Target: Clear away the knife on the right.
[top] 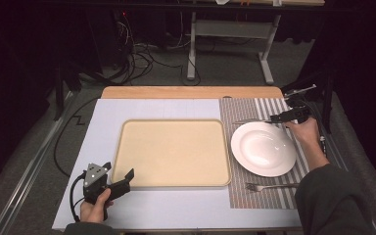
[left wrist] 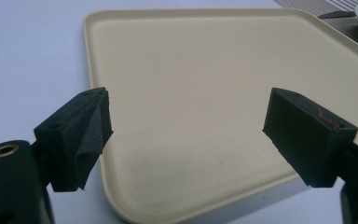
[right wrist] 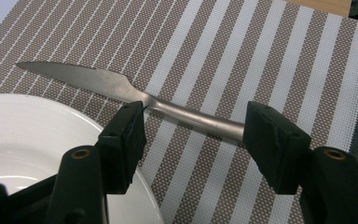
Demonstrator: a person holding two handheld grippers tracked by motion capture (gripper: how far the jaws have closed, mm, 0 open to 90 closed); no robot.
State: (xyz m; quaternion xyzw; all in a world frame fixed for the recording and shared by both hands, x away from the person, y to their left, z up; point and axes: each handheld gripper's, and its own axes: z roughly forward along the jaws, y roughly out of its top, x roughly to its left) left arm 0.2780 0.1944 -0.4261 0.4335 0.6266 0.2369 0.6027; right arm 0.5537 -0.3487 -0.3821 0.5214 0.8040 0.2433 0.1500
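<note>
A steel knife (top: 247,121) (right wrist: 98,81) lies on the striped placemat (top: 274,105) just behind a white plate (top: 263,149) (right wrist: 28,130). My right gripper (top: 280,117) (right wrist: 196,126) hovers low over the knife's handle, jaws apart. The handle runs across the gap between the pads, and they do not press on it. A fork (top: 269,186) lies in front of the plate. My left gripper (top: 117,170) (left wrist: 186,126) stands open at the near left corner of a bare beige tray (top: 171,152) (left wrist: 205,93), with nothing between its fingers.
A white mat (top: 107,110) covers the left and middle of the table under the tray. The wooden table edge (top: 191,92) runs along the back. Beyond it are floor cables and a desk frame (top: 225,44).
</note>
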